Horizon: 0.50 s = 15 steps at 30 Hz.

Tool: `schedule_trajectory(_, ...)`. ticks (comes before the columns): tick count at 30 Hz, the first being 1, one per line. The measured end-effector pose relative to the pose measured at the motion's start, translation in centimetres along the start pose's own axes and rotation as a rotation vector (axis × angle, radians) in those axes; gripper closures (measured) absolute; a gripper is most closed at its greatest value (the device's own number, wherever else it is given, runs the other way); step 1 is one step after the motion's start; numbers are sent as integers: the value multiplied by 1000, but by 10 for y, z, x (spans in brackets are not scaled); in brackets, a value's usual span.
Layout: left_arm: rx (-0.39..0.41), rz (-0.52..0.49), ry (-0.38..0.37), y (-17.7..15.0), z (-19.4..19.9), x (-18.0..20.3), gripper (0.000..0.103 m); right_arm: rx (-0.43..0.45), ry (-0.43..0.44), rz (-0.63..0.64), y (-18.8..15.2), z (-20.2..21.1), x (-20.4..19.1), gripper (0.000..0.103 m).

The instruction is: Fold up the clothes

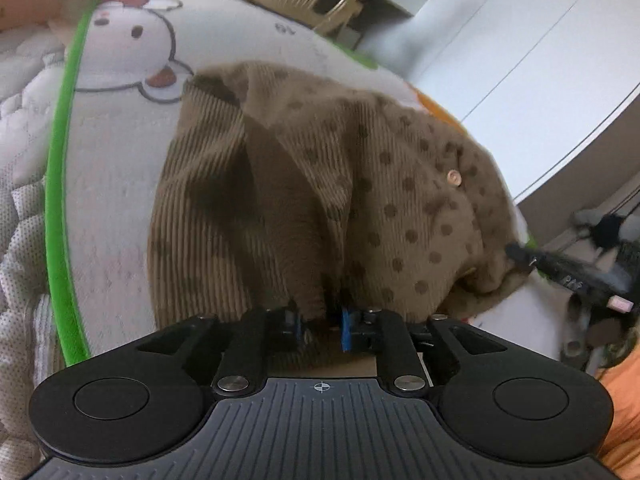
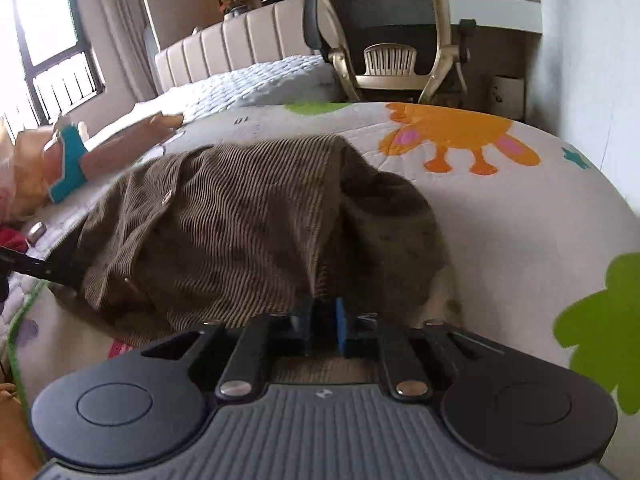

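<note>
A brown ribbed cardigan with dark dots and small buttons [image 1: 320,184] lies bunched on a white cartoon-print play mat [image 1: 120,168]. My left gripper [image 1: 320,326] is shut on the garment's near edge, cloth pinched between its blue pads. In the right wrist view the same cardigan [image 2: 240,224] drapes toward my right gripper [image 2: 322,322], which is shut on another part of its near edge. The right gripper also shows at the right edge of the left wrist view [image 1: 568,276], and the left gripper shows as a dark bar in the right wrist view [image 2: 36,266].
The mat [image 2: 520,232] has a green border [image 1: 60,184] and orange and green prints. A doll [image 2: 52,160] lies at the left. A bed [image 2: 248,80] and an office chair [image 2: 392,32] stand behind. White cabinet doors [image 1: 520,60] stand at the right.
</note>
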<state>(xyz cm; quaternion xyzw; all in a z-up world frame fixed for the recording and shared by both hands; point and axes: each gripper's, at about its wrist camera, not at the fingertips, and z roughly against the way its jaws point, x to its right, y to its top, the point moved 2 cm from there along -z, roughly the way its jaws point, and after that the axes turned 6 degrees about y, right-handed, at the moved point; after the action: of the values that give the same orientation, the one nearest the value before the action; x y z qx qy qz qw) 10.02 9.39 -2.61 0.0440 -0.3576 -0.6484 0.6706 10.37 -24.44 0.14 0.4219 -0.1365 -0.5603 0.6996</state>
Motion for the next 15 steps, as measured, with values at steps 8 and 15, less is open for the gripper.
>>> schedule_trajectory(8, 206, 53, -93, 59, 38, -6, 9, 151, 199, -172, 63, -1, 18, 38)
schedule_trajectory(15, 48, 245, -101, 106, -34, -35, 9, -57, 435, -500, 86, -119, 51, 34)
